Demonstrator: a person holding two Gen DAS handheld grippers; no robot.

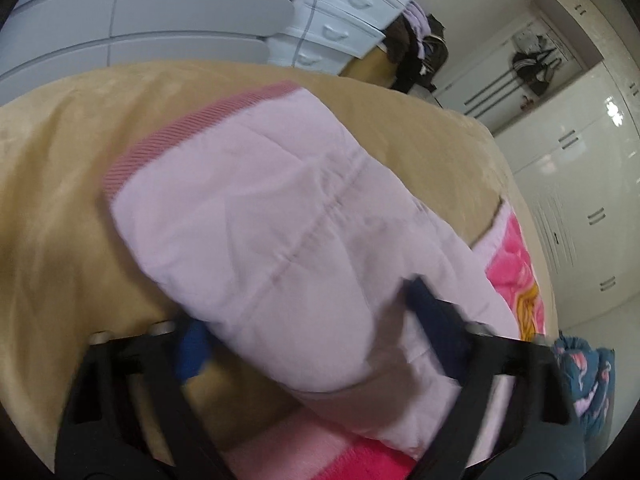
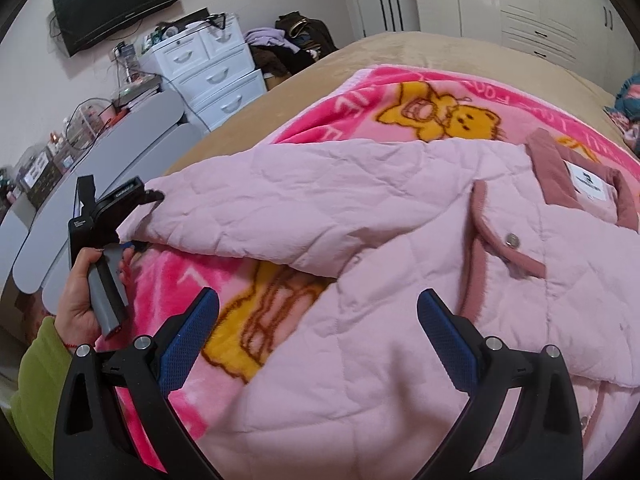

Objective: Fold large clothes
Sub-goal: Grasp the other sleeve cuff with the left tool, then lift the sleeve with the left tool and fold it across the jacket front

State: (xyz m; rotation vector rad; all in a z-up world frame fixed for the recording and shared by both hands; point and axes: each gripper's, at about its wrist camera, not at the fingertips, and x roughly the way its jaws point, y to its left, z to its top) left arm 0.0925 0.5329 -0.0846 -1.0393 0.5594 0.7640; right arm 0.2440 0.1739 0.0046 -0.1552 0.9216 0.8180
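A pale pink quilted jacket [image 2: 400, 300] with a darker pink collar [image 2: 548, 168] lies on a bright pink bear blanket [image 2: 360, 92] on the bed. Its sleeve [image 2: 280, 208] stretches left across the blanket. A person's hand [image 2: 80, 296] holds my left gripper [image 2: 146, 220] at the sleeve's edge, one finger above it and one below. In the left wrist view the sleeve [image 1: 280, 220] runs away from my left gripper [image 1: 304, 312] to its ribbed cuff [image 1: 192, 128], and both pads press its sides. My right gripper [image 2: 319, 296] hovers open over the jacket's body, holding nothing.
The beige bed cover [image 1: 60, 200] shows around the blanket. Grey panels [image 1: 160, 8] and a white drawer unit [image 2: 216, 76] stand past the bed's far side. A clothes pile [image 2: 288, 44], white wardrobes [image 2: 520, 0] and a blue patterned cloth [image 1: 588, 380] lie beyond.
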